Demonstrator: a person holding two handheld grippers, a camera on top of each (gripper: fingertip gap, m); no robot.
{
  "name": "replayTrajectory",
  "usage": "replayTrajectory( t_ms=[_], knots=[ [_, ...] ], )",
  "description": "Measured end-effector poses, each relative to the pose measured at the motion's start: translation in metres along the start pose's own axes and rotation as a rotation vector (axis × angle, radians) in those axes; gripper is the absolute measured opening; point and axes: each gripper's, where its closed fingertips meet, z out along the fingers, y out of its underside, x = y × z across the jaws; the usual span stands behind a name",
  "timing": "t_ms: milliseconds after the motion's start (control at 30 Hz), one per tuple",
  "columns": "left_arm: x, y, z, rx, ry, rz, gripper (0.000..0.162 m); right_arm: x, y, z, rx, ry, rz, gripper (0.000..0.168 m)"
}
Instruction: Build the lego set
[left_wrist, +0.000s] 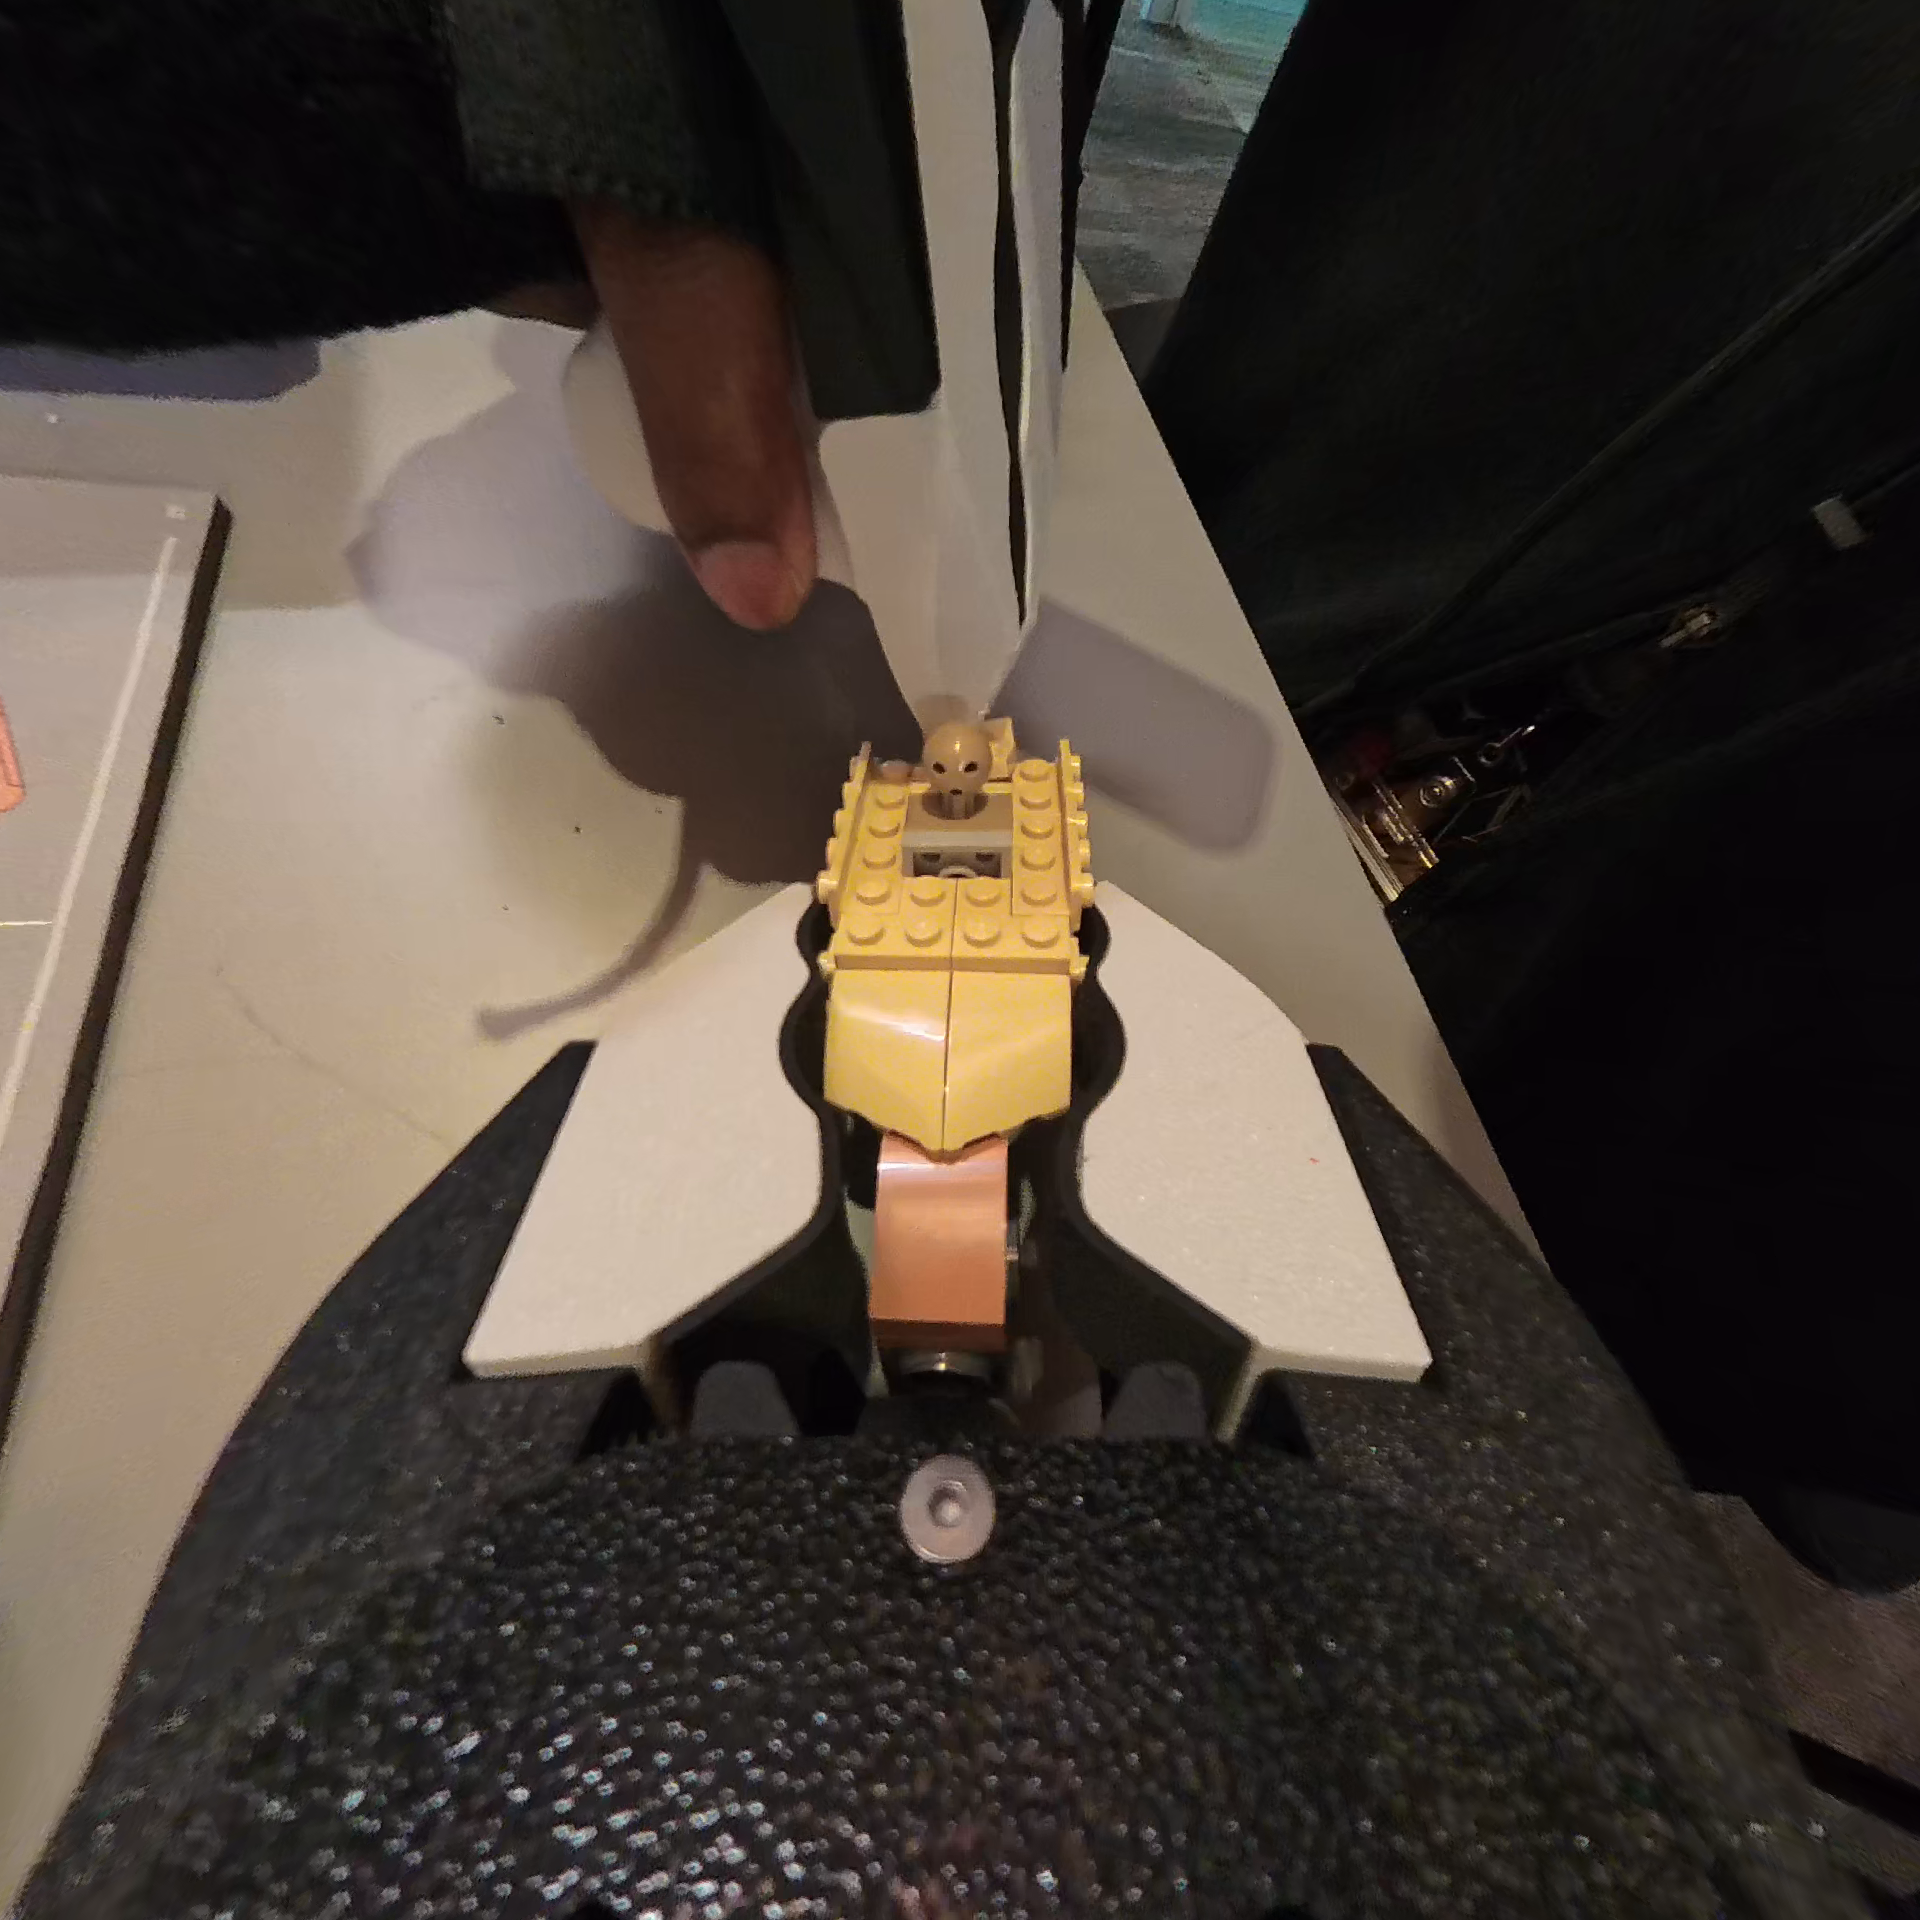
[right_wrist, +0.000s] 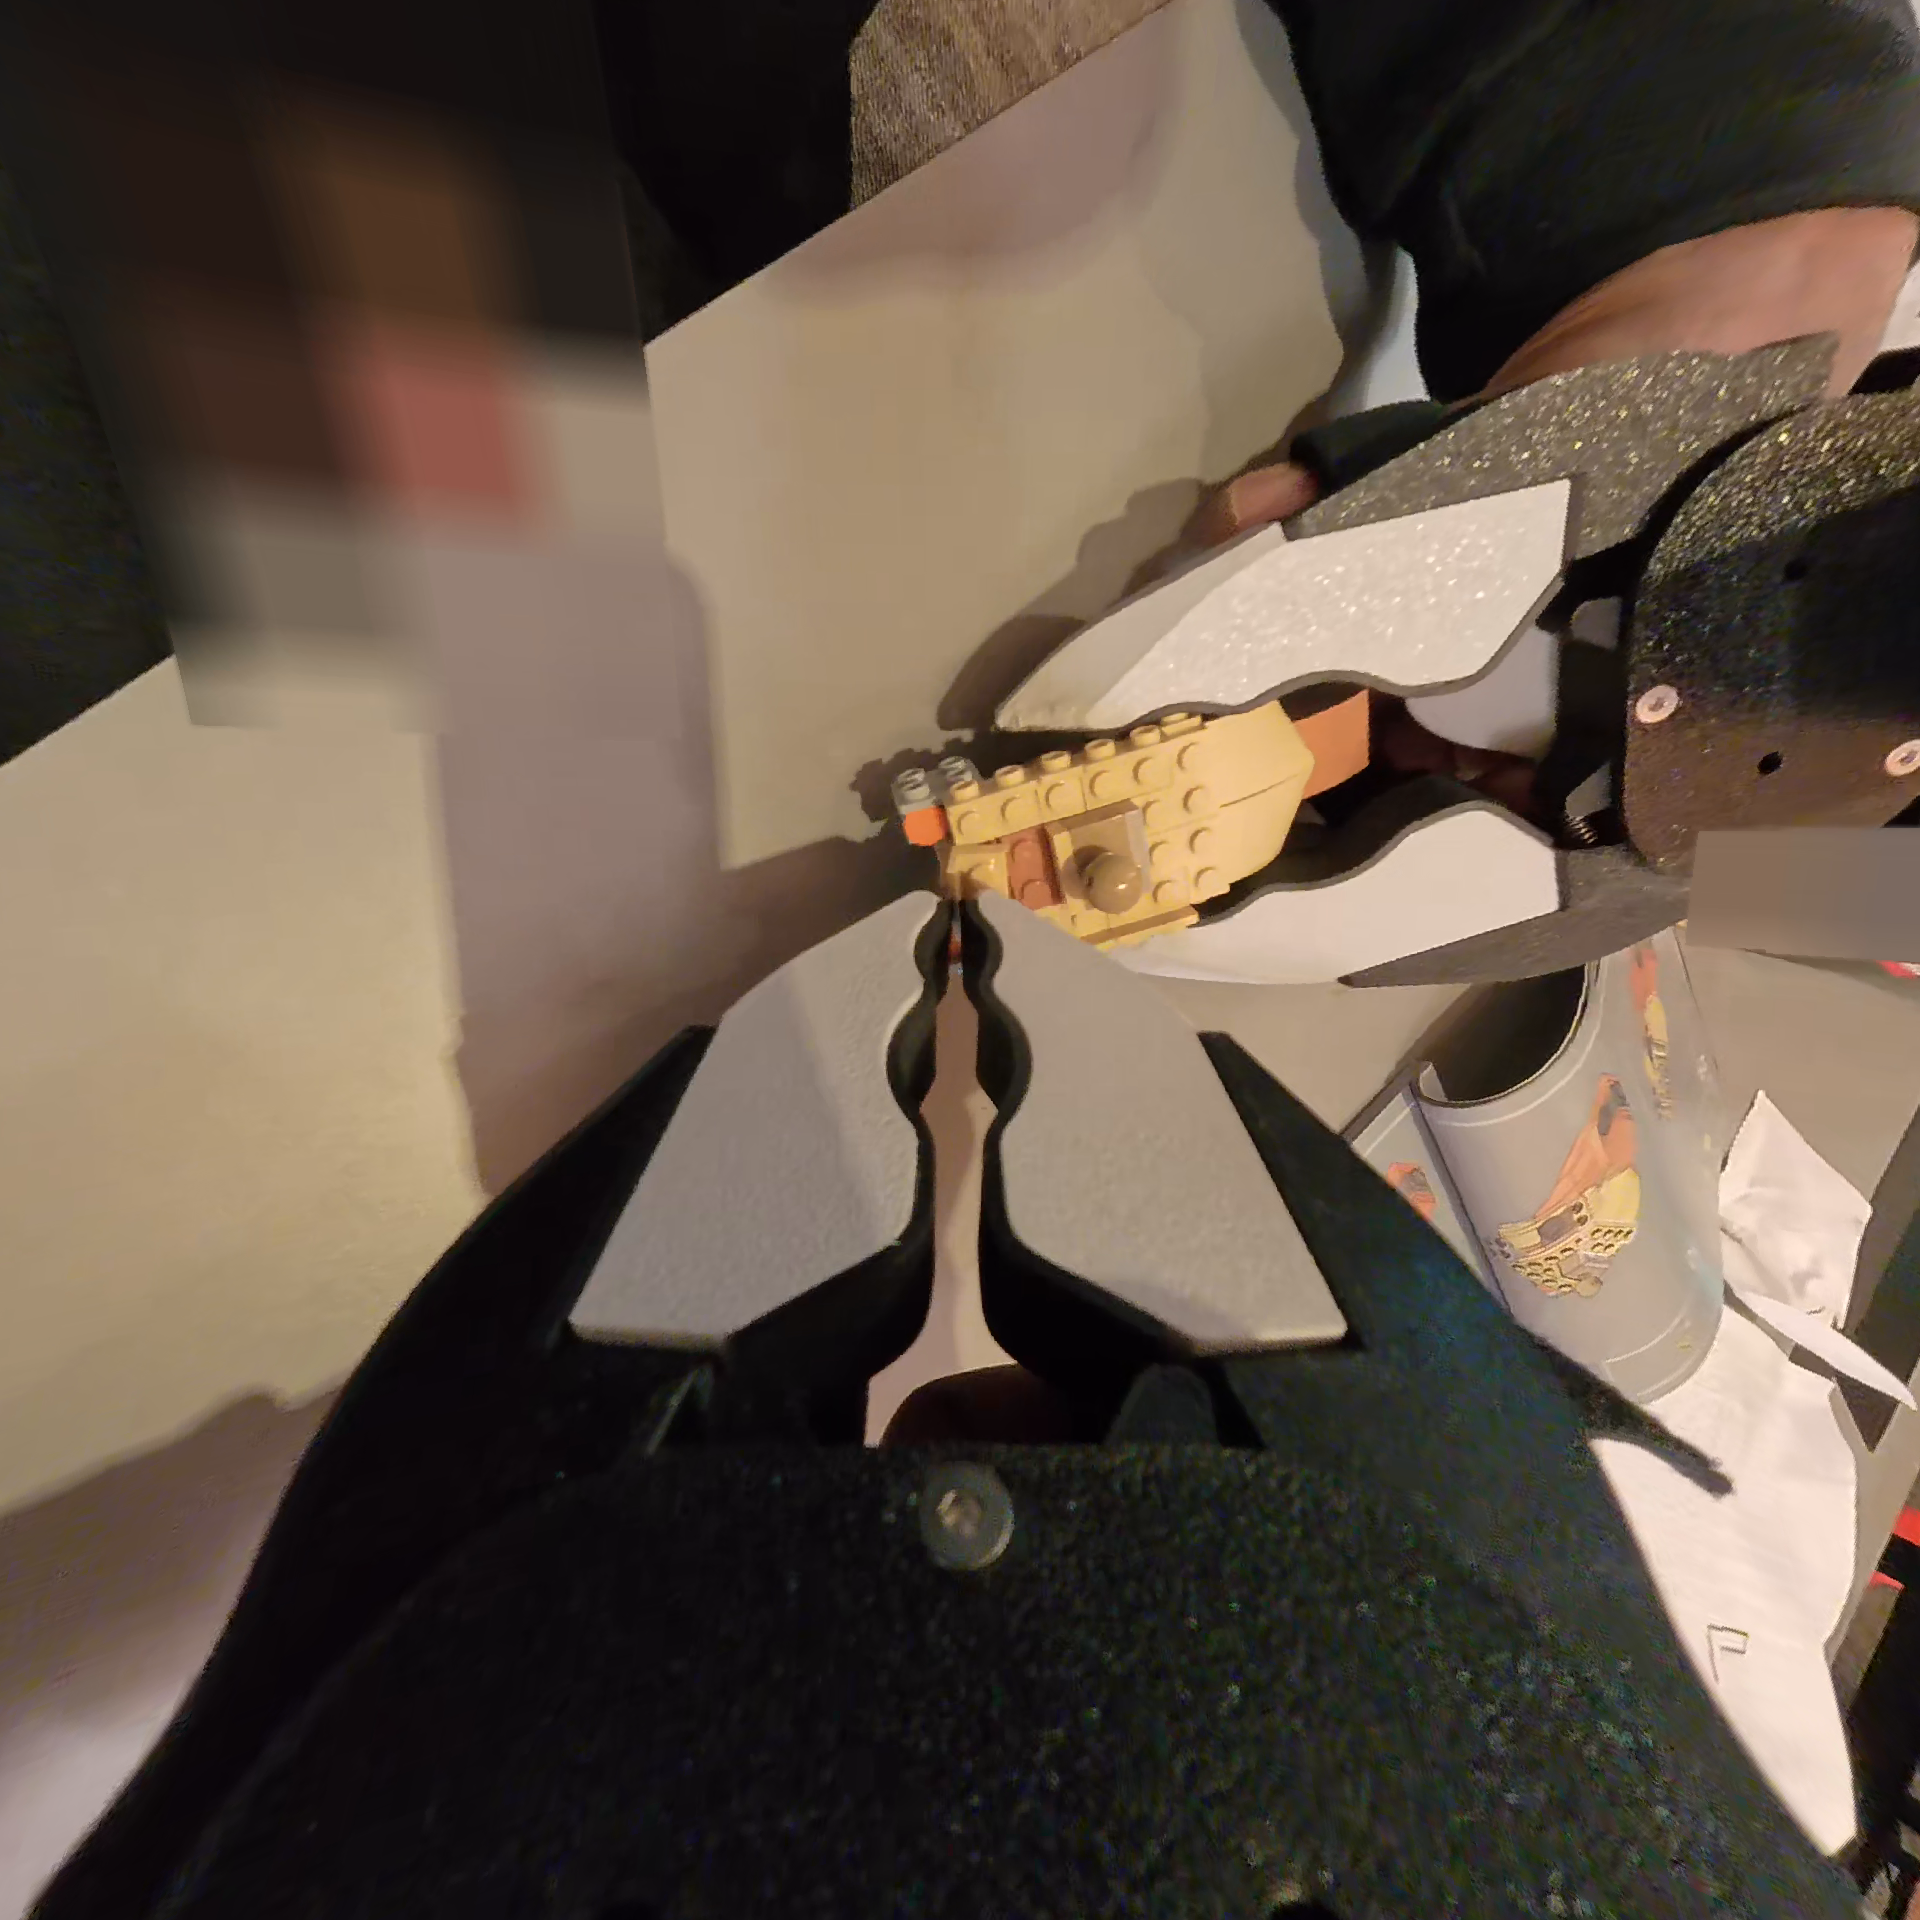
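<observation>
Left wrist view: the white table (left_wrist: 343, 1039) fills the ground, and a flat grey board with a dark edge (left_wrist: 94, 790) lies at 9 o'clock, carrying thin printed lines and an orange picture; any writing there is too small to read. At 12 o'clock a person's thumb (left_wrist: 727, 457) presses on the blurred white body of the other tool. The left gripper (left_wrist: 951, 997) has its fingers clamped on the tan model (left_wrist: 951, 935), one finger on each flank of its smooth sloped end. The model's long axis runs straight along the fingers, from 6 to 12 o'clock, studs up, its far end sticking out past the tips. A tan ball-shaped piece (left_wrist: 954, 771) stands on a grey block near that far end. An orange curved part (left_wrist: 935, 1236) of the model sits back between the fingers, toward the camera.

In the right wrist view the model (right_wrist: 1101, 831) lies at about 1 o'clock from the right gripper (right_wrist: 956, 914), its long axis going from 3 to 9 o'clock, with grey and orange bricks at its free end. The right gripper's fingers are almost together with only a thin slit between them, and hold nothing I can make out; their tips are just beside the model's lower edge. A grey printed booklet (right_wrist: 1558, 1174) with brick-model pictures curls at 4 o'clock.
</observation>
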Motion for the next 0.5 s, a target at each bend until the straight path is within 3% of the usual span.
replayTrajectory(
  t_ms=[500],
  knots=[
    [-0.0086, 0.0054, 0.0007, -0.03, -0.054, -0.039, 0.05, 0.0005, 0.0027, 0.0054, 0.0, 0.021, 0.019, 0.001]
  ],
)
